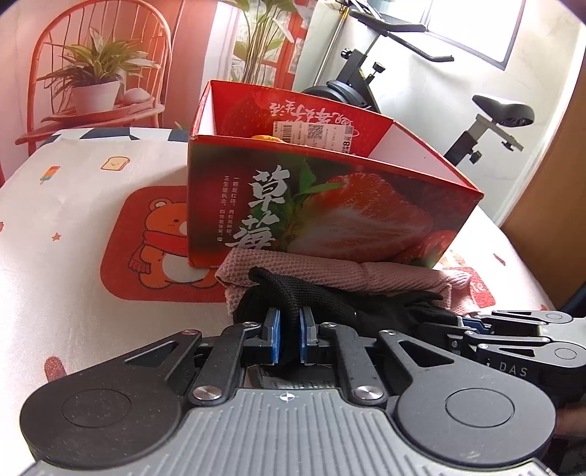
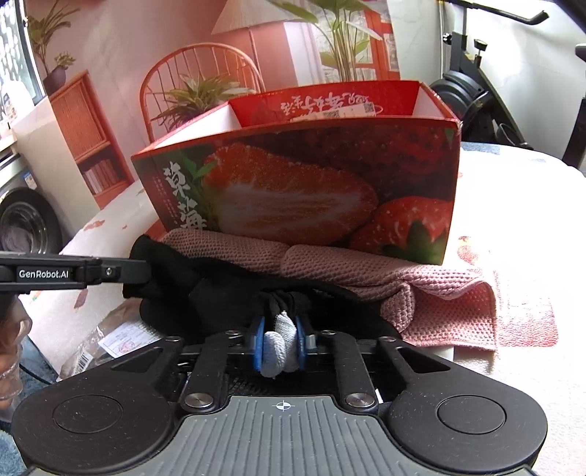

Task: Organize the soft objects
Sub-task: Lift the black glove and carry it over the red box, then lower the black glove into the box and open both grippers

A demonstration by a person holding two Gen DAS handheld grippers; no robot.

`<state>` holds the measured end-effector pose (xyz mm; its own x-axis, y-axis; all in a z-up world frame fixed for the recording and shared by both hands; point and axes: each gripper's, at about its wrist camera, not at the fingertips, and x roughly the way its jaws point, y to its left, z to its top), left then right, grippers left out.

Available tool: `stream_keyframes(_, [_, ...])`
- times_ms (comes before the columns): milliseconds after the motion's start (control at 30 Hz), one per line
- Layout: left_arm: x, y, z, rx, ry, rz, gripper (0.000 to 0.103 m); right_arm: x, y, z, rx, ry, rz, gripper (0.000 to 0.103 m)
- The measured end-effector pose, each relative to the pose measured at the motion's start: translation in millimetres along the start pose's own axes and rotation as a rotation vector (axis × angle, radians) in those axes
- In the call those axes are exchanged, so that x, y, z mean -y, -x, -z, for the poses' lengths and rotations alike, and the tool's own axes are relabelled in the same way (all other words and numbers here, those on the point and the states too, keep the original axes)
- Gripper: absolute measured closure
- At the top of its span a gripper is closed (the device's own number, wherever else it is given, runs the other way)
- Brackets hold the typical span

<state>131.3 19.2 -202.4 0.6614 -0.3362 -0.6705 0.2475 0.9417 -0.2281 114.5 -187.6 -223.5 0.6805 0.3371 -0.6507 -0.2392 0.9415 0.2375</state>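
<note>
L gripper (image 1: 289, 335) is pinching the black cloth (image 1: 315, 300), R gripper (image 2: 280, 342) is clamping its grey-white bit, both nearly closed. Cloth is lying on a pink towel (image 2: 366, 271) touching the box (image 1: 329, 212). Box contents are mostly hidden; only something orange (image 1: 265, 138) is peeking out.

Daylight pours in from the window (image 1: 472, 25) at upper right, bleaching the wall (image 1: 414, 84) and the pale surface (image 1: 73, 322) nearly white. Both views carry a warm reddish cast and bend strongly at the edges, with dark corners. Focus is fairly sharp; the black fabric (image 2: 205, 289) loses detail in shadow.
</note>
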Motion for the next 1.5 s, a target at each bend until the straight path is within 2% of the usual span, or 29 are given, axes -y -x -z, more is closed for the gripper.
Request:
stream_keyframes(200, [-5,4,0,0.013,0.034,0.025,0.092,0,4,-1,0.026,0.003,-0.010,0.090])
stream_keyframes(500, [-4,10,-1,0.038,0.026,0.024,0.092,-4,10,-3,0.058,0.013,-0.012,0.090])
stream_keyframes(800, [4,35,-13,0.129,-0.029,0.022,0.092,-9,34,-16,0.160,0.060,-0.012,0.091])
stream_keyframes(967, [14,53,-35,0.204,-0.079,0.039,0.092,-12,50,-36,0.231,0.086,-0.010,0.091])
stream_keyframes(1233, [26,62,-79,0.295,-0.089,0.069,0.092,-15,66,-87,0.352,0.142,-0.005,0.093])
stream_keyframes(1500, [34,49,-110,0.324,-0.090,0.049,0.092,-13,55,-125,0.378,0.202,0.030,0.093])
